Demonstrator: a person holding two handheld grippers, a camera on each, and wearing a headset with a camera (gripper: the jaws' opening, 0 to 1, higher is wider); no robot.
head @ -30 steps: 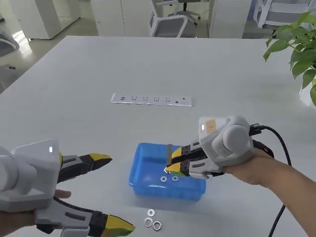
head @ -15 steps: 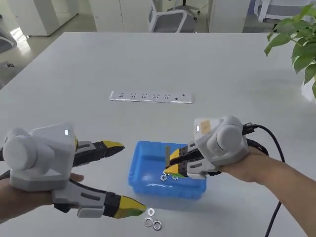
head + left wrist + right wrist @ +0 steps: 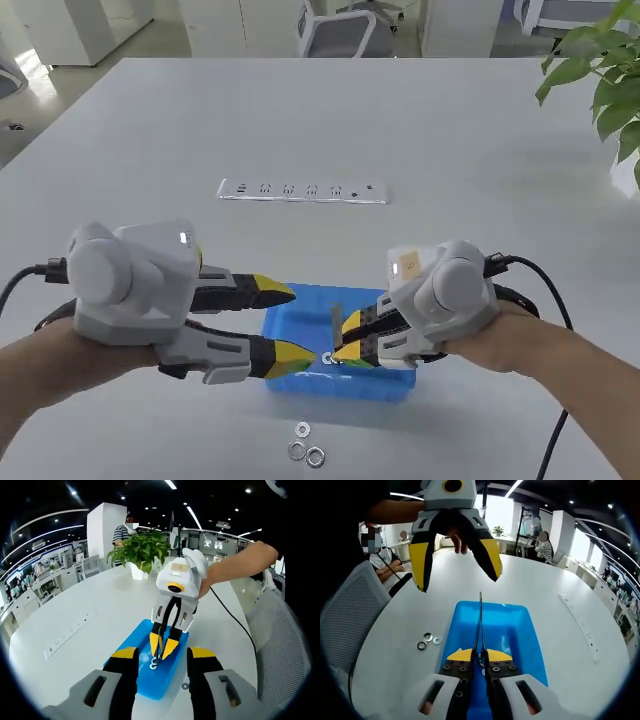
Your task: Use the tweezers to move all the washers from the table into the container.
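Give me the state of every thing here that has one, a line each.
left gripper, open, beside the container
right gripper, shut on the tweezers
tweezers, held, tips over the container
container, upright, open-topped
three washers, loose on the table beside the container
power strip, flat, nothing plugged in

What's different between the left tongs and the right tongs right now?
The left tongs gape wide open and hold nothing; the right tongs are shut on thin tweezers. The left tongs point in from the left of the blue container, the right tongs from its right. Both have black jaws with yellow tips.
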